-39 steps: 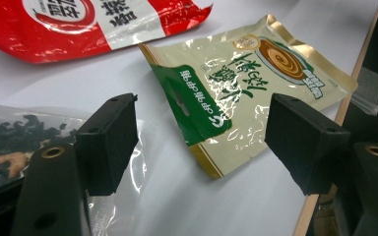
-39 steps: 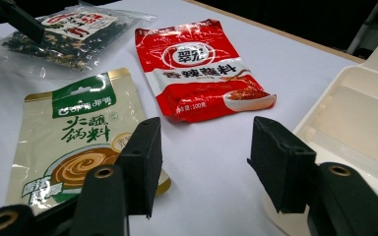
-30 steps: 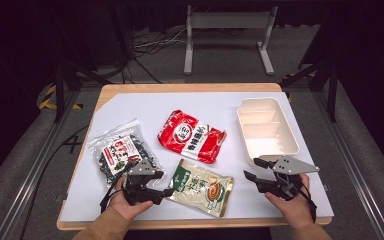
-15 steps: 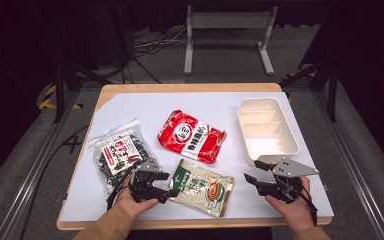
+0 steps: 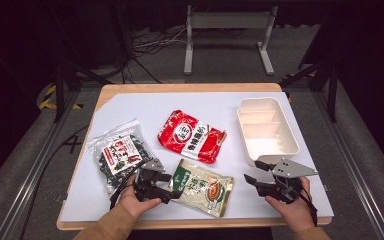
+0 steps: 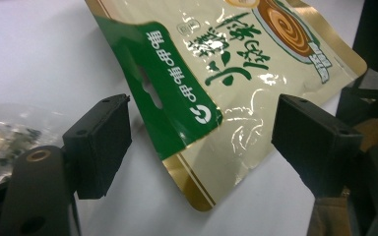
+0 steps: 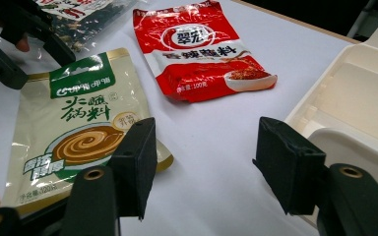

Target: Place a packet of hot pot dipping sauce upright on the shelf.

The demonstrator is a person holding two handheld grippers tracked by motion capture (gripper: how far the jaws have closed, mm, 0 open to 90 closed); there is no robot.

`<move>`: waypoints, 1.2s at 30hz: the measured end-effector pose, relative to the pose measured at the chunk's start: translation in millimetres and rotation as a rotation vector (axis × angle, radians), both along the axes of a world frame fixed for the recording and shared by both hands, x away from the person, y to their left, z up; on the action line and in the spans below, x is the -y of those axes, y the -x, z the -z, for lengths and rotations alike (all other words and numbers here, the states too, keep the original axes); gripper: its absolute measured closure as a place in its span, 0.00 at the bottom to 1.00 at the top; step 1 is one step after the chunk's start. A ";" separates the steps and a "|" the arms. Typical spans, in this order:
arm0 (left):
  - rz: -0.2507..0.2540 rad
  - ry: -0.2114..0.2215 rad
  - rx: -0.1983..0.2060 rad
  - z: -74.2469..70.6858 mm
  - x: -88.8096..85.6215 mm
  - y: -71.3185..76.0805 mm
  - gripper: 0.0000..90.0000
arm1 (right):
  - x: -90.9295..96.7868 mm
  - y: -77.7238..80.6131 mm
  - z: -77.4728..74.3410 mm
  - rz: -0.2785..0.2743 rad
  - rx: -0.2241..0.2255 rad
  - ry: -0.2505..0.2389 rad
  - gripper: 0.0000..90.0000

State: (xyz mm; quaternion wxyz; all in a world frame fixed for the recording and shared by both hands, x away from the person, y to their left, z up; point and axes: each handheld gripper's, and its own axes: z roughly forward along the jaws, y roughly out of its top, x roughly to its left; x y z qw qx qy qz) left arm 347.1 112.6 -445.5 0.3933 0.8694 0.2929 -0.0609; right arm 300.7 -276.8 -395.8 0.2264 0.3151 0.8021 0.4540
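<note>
A beige sauce pouch (image 5: pixel 202 186) with a green header lies flat near the table's front edge. My left gripper (image 5: pixel 170 188) sits at its left end. In the left gripper view the green header (image 6: pixel 167 93) lies between the jaws of that gripper (image 6: pixel 209 135). The jaws have just been opening, and the pads (image 6: pixel 103 140) stand clear of the pouch. My right gripper (image 5: pixel 252 171) rests to the pouch's right, open, with bare table between its pads (image 7: pixel 138 157). The pouch (image 7: pixel 78 128) lies to the left ahead of it.
A red pouch (image 5: pixel 192 136) lies at the table's middle, and a clear bag of dark bits (image 5: pixel 120 155) at the left. A white divided tray (image 5: pixel 265 125) stands at the right, just beyond the right gripper; its wall (image 7: pixel 354 98) is close beside that gripper's right jaw.
The left gripper has edged slightly right, toward the pouch's green end. The right gripper and the packets lie as before.
</note>
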 end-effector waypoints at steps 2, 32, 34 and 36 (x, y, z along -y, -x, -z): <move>0.008 -0.001 -0.003 -0.7 1.2 2.4 0.26 | -0.1 0.3 -0.2 0.000 0.002 0.000 0.46; 0.043 -0.025 -0.101 1.3 7.4 5.7 0.92 | -5.8 0.6 0.6 -0.021 0.002 0.018 0.45; 0.046 -0.022 -0.102 0.9 7.6 5.5 0.95 | -6.0 0.6 0.7 -0.021 0.002 0.018 0.45; 0.046 -0.016 -0.095 -0.1 7.5 5.8 0.98 | -6.1 0.7 0.8 -0.021 0.003 0.017 0.45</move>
